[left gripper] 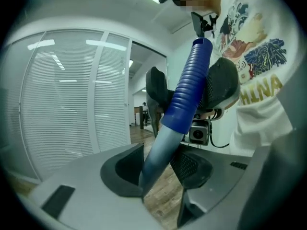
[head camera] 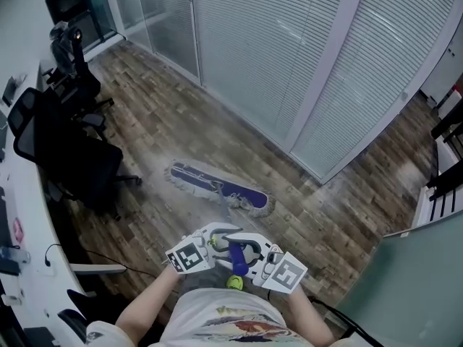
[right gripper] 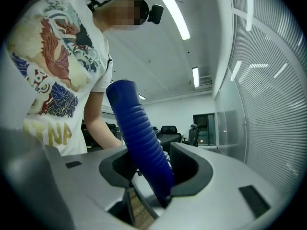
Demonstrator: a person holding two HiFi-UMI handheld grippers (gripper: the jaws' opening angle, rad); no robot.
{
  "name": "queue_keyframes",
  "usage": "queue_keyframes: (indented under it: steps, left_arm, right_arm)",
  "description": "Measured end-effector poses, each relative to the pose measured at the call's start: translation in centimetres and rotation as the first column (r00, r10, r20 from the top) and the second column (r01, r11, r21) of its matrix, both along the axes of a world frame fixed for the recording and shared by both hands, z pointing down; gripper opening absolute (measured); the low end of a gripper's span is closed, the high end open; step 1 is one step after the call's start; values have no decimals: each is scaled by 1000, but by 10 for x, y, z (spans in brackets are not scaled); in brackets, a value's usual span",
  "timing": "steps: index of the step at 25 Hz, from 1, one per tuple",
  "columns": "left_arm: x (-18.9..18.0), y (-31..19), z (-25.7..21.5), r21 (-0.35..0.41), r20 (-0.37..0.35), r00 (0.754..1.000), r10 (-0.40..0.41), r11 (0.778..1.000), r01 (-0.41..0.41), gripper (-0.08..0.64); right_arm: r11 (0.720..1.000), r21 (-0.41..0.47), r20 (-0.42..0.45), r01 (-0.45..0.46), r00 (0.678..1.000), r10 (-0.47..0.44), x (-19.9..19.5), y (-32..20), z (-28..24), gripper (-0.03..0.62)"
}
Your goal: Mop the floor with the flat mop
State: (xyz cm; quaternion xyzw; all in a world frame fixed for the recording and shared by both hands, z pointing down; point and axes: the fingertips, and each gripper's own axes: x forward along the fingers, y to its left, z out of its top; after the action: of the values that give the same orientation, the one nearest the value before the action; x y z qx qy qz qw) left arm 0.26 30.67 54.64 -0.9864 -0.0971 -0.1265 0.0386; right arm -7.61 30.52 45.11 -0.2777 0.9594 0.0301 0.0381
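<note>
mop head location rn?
In the head view the mop head lies flat on the wood floor near frame centre, between the black office chair to its left and the blind-covered glass wall to its right.

The left gripper point(left gripper: 160, 176) faces the right gripper point(right gripper: 153, 176) close by, each with jaws apart, loose around the mop handle point(left gripper: 189, 90).

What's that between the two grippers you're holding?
The blue-gripped mop handle stands between the left gripper and the right gripper. The head view shows it; each gripper view shows it passing between that gripper's jaws.
</note>
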Motion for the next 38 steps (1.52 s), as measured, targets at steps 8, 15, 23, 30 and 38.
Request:
queue_keyframes:
  steps: [8,15,23,30,38]
  left_arm:
    - [13,-45,29,28,39,997,-70,997,69,155]
    - [22,-135,18,-4,-40,994,-105,994,105,155]
    - [36,-262,0,-33,-113,988,-101,995,98,155]
    - [7,-378,-16,-52,-145,981,-131,991,124,154]
    - [-15,-456,15,-48,-73,982,-171,985,168,158]
  right_arm:
    - [999,-36,-150,32,988,-37,12,-35,47,186]
    - [1000,-6,-12,-13,1000,13,21,-128,22,184]
    - [995,-86,-26,-54,998,52,41,-256,15,184]
    - [997,-68,-43,-44,998,41,11,-371,0,183]
    - [997,-34,-149,71,986,-76,-21,-443,33,187]
